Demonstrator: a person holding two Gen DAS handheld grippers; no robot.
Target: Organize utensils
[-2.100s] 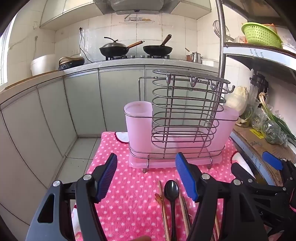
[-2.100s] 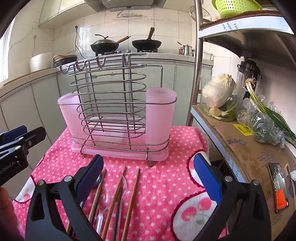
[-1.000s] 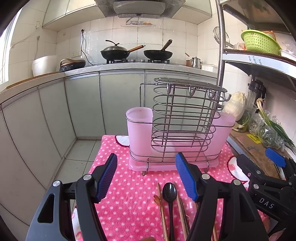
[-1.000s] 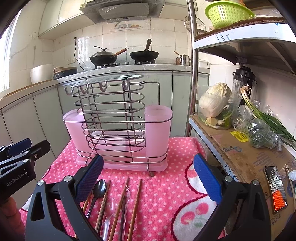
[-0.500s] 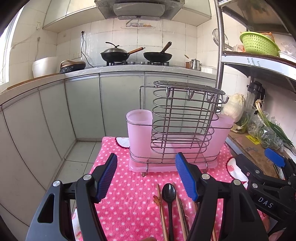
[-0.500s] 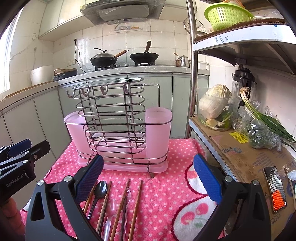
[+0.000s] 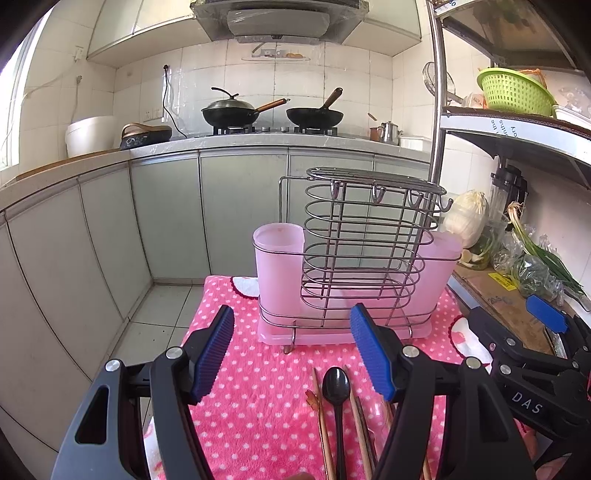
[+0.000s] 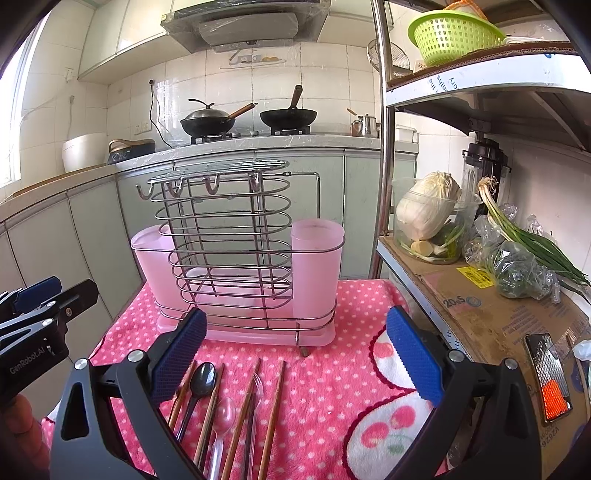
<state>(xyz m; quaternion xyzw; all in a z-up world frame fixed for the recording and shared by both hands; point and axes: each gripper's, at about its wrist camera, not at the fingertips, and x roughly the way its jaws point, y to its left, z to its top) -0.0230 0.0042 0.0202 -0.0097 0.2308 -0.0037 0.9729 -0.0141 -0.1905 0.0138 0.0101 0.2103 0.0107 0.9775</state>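
Observation:
A wire utensil rack [image 7: 364, 254] with two pink cups [image 7: 279, 266] stands on a pink polka-dot cloth [image 7: 255, 402]; it also shows in the right wrist view [image 8: 236, 254]. In front of it lie a black spoon [image 7: 335, 384], several wooden chopsticks [image 8: 273, 417], a clear spoon [image 8: 225, 410] and a dark fork. My left gripper [image 7: 291, 354] is open and empty, held above the black spoon. My right gripper [image 8: 295, 354] is open and empty above the chopsticks. Each gripper shows at the edge of the other's view.
A metal shelf unit [image 8: 480, 295] stands to the right with a cabbage [image 8: 424, 206], green onions and a phone [image 8: 548, 376] on cardboard. A green basket [image 8: 450, 33] sits on its upper shelf. Kitchen cabinets and a stove with two woks lie behind.
Both grippers have drawn back and risen a little from the rack, so it looks smaller and lower. The utensils have not moved. Both grippers stay open.

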